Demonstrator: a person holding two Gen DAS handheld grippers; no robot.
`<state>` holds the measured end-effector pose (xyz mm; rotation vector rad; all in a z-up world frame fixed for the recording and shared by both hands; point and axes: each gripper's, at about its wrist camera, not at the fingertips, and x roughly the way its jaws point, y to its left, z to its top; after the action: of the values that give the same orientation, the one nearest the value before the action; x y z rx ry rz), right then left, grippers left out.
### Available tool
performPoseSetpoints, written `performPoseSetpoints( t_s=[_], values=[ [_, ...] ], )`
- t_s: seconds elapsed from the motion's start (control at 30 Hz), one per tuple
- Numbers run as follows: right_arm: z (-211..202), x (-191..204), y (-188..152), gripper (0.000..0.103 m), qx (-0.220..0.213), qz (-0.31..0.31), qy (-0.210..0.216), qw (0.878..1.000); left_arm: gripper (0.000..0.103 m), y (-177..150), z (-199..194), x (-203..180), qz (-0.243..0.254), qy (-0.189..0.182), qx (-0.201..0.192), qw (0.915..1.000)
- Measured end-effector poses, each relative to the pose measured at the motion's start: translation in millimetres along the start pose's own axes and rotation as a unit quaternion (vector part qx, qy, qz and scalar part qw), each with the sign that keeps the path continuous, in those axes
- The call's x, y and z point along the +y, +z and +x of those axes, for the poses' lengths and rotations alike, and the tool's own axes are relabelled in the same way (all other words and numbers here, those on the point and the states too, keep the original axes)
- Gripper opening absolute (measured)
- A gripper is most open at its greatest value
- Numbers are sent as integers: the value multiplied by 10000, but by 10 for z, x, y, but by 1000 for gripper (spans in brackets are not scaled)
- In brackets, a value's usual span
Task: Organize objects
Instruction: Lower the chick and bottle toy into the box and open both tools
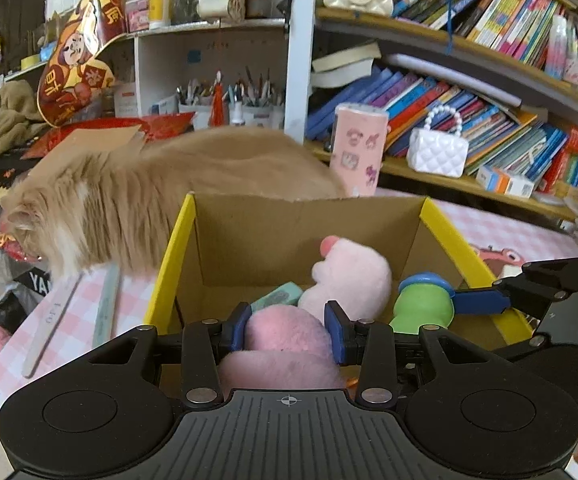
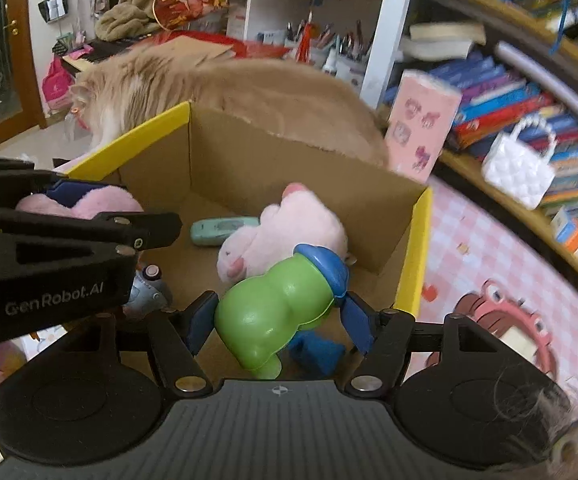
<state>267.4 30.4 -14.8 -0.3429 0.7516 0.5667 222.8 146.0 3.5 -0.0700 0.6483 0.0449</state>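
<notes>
Now hovering over the open cardboard box (image 2: 289, 168), both loads held above its floor. Between the jaws of the right gripper (image 2: 277, 320), a green toy with a blue cap (image 2: 285, 300), long axis slanting from the near left up to the far right; pads seem just beside its sides, though firm contact cannot be told. Left gripper (image 1: 289, 328) closed on a pink plush (image 1: 285, 332), hanging over the near left part of the box. Already lying inside the box: a pale pink plush (image 2: 285, 232) and a teal object (image 2: 221, 230) by the far wall. Directly behind the box, a long-haired cat (image 1: 129, 196), close enough to disturb a drop.
</notes>
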Motion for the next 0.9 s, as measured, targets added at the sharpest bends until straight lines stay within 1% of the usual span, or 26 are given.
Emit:
performPoseSetpoints(
  t_s=[0.03,0.2,0.27,0.33,0.37,0.43,0.5,0.53,0.63,0.8,0.9],
  values=[
    [25,-28,-1,66,68,94,71,9999,38,-5,-2,-4,9,-5,-16,10000],
    [35,-9,3,67,52,-2,68,10000,39,-6,1,-23,109,60,-39,9999],
    [32,2,1,68,55,3,37,10000,41,-1,-6,-18,104,49,-37,9999],
    [4,5,-6,69,28,16,-8,10000,52,11,-43,-9,88,57,-59,9999],
    [-16,-2,-7,73,2,26,-34,10000,54,20,-83,-2,84,46,-114,9999],
    [-84,-10,-9,79,-94,38,-42,9999,68,45,-161,8,82,37,-224,9997],
    [-169,-6,-11,79,-214,38,-18,9998,71,73,-255,12,90,38,-377,9992],
    [-221,2,-11,79,-275,42,-38,9996,75,85,-308,12,96,39,-449,9989],
    [-371,34,-25,79,-472,109,-164,9987,81,107,-469,23,74,41,-673,9977],
    [-641,121,-80,80,-796,371,-356,9955,86,72,-781,87,-58,37,-1002,9949],
    [-788,204,-146,80,-963,461,-508,9930,88,-1,-948,144,-135,85,-1099,9938]
  ],
)
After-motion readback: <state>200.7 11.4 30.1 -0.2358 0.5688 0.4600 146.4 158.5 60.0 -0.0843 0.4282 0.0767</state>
